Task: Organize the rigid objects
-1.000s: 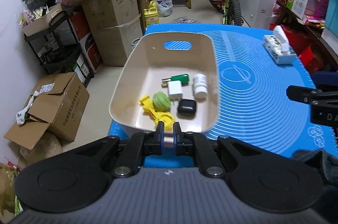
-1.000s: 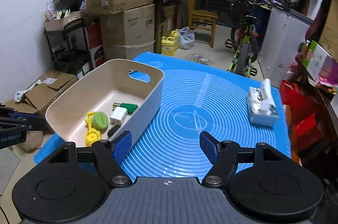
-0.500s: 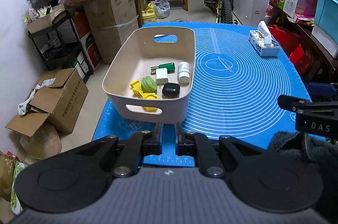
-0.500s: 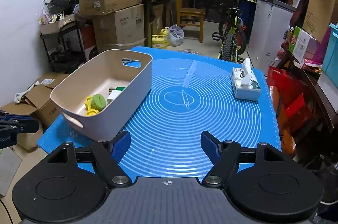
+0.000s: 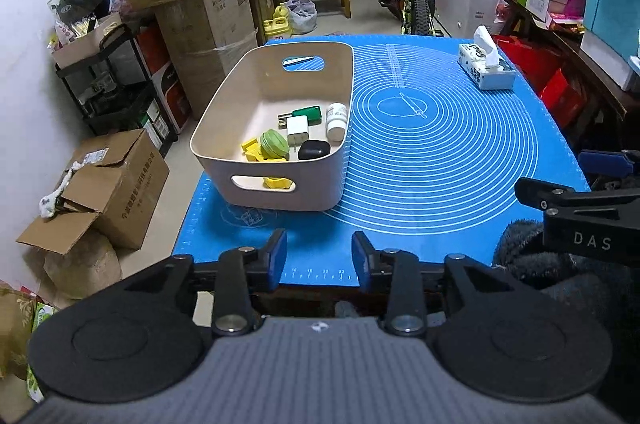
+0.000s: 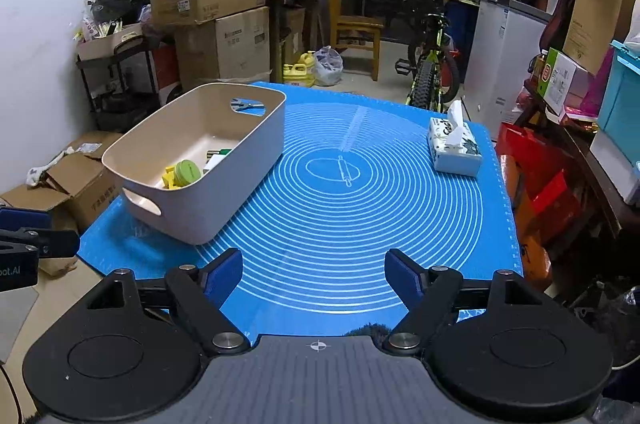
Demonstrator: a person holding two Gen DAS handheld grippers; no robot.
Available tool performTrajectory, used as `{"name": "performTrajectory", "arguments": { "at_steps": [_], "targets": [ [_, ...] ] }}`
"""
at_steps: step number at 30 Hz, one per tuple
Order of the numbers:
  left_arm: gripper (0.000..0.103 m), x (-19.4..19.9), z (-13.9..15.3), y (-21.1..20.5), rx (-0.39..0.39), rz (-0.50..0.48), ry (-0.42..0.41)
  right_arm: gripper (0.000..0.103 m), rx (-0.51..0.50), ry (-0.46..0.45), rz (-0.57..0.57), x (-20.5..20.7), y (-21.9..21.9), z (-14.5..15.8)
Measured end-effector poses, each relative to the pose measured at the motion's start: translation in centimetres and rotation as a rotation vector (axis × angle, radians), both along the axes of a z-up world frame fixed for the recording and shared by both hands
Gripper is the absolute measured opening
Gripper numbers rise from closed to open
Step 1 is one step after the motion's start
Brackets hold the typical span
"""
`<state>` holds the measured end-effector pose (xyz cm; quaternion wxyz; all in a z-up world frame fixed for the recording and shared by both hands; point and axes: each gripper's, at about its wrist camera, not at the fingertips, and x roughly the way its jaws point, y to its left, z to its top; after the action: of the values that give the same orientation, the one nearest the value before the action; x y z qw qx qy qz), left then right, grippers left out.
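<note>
A beige bin (image 5: 224, 128) (image 6: 248, 160) stands on the left of the blue mat (image 5: 440, 160) (image 6: 344, 216). In it lie a green round case (image 5: 273, 142) (image 6: 188, 171), yellow pieces (image 5: 251, 149), a white charger (image 5: 297, 130), a black case (image 5: 313, 150), a white bottle (image 5: 335, 122) and a green-handled tool (image 5: 305, 114). My left gripper (image 5: 318, 257) is open and empty, above the mat's near edge, short of the bin. My right gripper (image 6: 313, 276) is open wide and empty over the mat's near part.
A tissue box (image 5: 485, 68) (image 6: 452, 144) sits at the mat's far right. Cardboard boxes (image 5: 96, 184) lie on the floor left of the table. A stack of boxes (image 6: 216, 24), a chair and a bicycle (image 6: 432, 64) stand behind.
Both grippers have pulled back from the bin toward the table's near edge. My left gripper was shut and has opened. The right stays open.
</note>
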<state>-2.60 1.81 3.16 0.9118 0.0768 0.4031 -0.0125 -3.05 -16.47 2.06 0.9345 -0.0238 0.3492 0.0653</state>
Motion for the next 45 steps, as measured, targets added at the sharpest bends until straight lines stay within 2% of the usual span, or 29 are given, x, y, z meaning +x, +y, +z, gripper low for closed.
{"name": "performTrajectory", "arguments": {
  "at_steps": [14, 45],
  "targets": [
    [0.050, -1.1, -0.4, 0.0, -0.007, 0.006, 0.022, 0.086, 0.012, 0.011, -0.007, -1.2, -0.8, -0.6],
    [0.052, -1.6, -0.3, 0.8, -0.019, 0.020, 0.028, 0.089, 0.004, 0.009, 0.009, -1.2, -0.1, -0.8]
  ]
}}
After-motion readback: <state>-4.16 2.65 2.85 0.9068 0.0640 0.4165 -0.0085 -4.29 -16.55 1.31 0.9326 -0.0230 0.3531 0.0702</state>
